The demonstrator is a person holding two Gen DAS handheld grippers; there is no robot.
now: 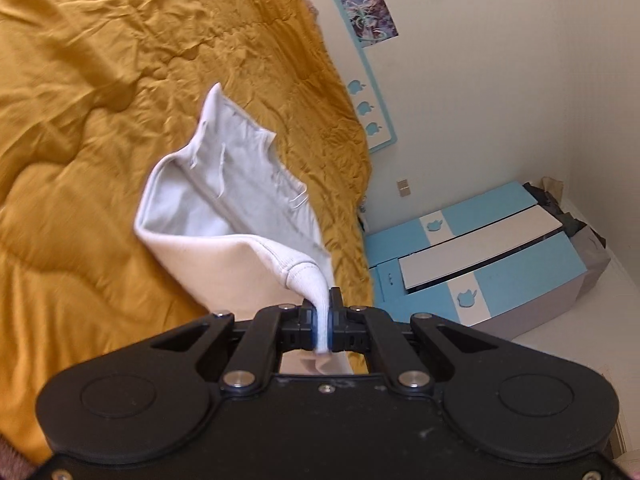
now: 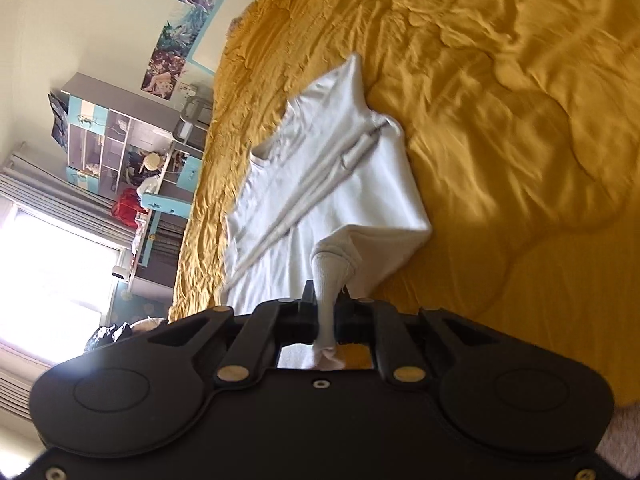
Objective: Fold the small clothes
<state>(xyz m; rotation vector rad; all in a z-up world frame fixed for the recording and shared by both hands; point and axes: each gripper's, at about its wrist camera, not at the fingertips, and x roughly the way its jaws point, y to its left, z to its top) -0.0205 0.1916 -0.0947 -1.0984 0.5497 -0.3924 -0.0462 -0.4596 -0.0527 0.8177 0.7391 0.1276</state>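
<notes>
The left tool [image 1: 323, 312] points slightly downward over the bed, its jaws pressed together on a bunched strip of the white garment [image 1: 224, 200]. The pinched cloth runs between the jaws and pokes out behind them in a small tuft. From that grip the garment fans away from the camera: a thick hemmed edge curls beside the jaws, the pale inner face lies open, and the far corner rises to a point. Loose threads show along one raw edge.

The right tool [image 2: 329, 304] tilts more steeply down, and its jaws too are clamped on a twisted, rope-like corner of the same white garment [image 2: 320, 184]. Beyond the jaws the cloth spreads wide, with two drawstrings [image 2: 320, 184] lying diagonally across it and ending in small tips near the far fold. Whether the far part of the garment touches the bed cannot be told.

Under the garment is the mustard quilted bedspread [image 1: 100, 100], rumpled, with broad bare stretches on the side away from the wall in both views. The bed's edge runs along a white wall [image 1: 500, 80] bearing posters [image 1: 368, 8]; a blue and white cabinet [image 1: 480, 264] stands near it. In the right view a shelf unit [image 2: 120, 148] and a bright window [image 2: 60, 264] lie beyond the bed's edge.
</notes>
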